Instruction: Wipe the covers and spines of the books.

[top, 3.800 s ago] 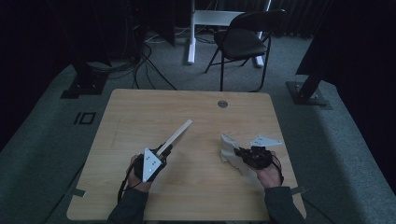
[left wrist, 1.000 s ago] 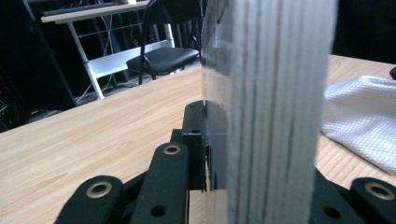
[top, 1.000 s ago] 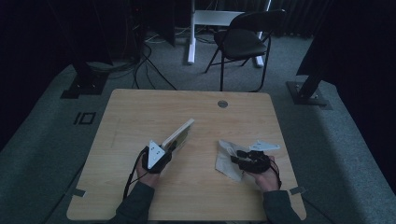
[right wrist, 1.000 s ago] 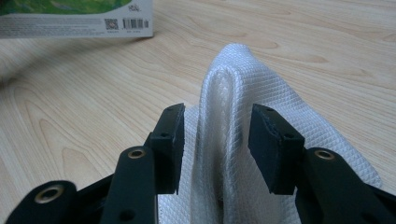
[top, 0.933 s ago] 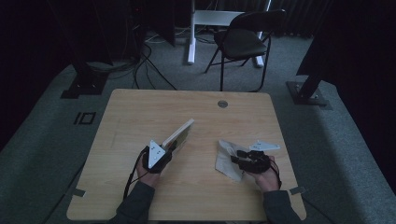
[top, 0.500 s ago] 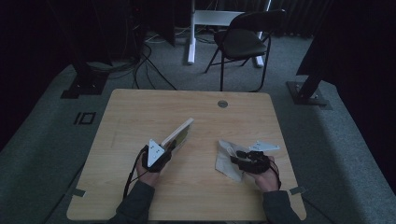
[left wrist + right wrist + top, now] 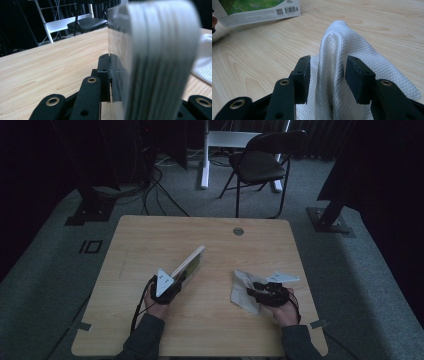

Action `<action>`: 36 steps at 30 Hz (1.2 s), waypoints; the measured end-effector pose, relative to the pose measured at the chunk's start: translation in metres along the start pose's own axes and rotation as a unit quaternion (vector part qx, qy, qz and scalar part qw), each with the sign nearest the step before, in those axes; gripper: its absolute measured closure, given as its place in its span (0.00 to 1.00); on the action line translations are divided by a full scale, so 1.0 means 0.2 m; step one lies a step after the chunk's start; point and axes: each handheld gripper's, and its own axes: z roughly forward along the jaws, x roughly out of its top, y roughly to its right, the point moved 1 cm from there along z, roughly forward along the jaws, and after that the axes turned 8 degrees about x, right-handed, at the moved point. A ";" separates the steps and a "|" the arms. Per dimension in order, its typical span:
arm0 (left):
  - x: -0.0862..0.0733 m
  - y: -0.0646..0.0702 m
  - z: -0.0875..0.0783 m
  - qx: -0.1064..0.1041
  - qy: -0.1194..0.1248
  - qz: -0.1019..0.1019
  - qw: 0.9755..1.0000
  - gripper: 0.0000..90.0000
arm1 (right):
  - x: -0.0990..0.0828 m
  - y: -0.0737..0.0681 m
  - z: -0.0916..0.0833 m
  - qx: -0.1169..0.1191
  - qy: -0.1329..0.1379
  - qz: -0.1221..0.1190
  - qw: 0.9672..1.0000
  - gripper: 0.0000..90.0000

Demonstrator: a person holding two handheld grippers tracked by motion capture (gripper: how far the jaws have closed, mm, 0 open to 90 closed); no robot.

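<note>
Left tongs (image 7: 181, 276) clamp the book (image 7: 189, 265) mid-worktop (image 7: 150, 235), tilted; it could pivot loose. Right tongs (image 7: 327, 75) half-open around the cloth (image 7: 362, 65) ridge near the right edge; the fold may slip out.

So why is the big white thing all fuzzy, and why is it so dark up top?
In the left gripper view the box sits right against the lens, held in the jaws, so its edge is out of focus while the table behind is sharper. The high view is dim, with the room around the table nearly black. The right gripper view is bright, and the cloth weave shows crisply.
</note>
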 end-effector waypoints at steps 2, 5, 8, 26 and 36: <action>-0.01 -0.01 0.00 0.000 -0.003 -0.003 1.000 0.86 | 0.00 0.00 0.00 0.000 0.000 -0.001 1.000 0.61; -0.01 -0.01 0.00 -0.001 -0.006 -0.006 1.000 0.86 | 0.00 0.00 0.00 0.000 0.001 -0.001 1.000 0.61; -0.02 -0.02 0.00 0.000 -0.009 -0.007 1.000 0.86 | 0.00 0.00 0.00 0.000 0.001 0.000 1.000 0.61; -0.03 -0.04 0.00 0.003 -0.005 -0.014 1.000 0.77 | -0.01 0.00 0.00 0.000 -0.001 0.001 1.000 0.60; -0.03 -0.03 -0.02 0.012 0.000 -0.005 1.000 0.64 | -0.01 0.00 0.00 0.002 -0.003 0.003 1.000 0.60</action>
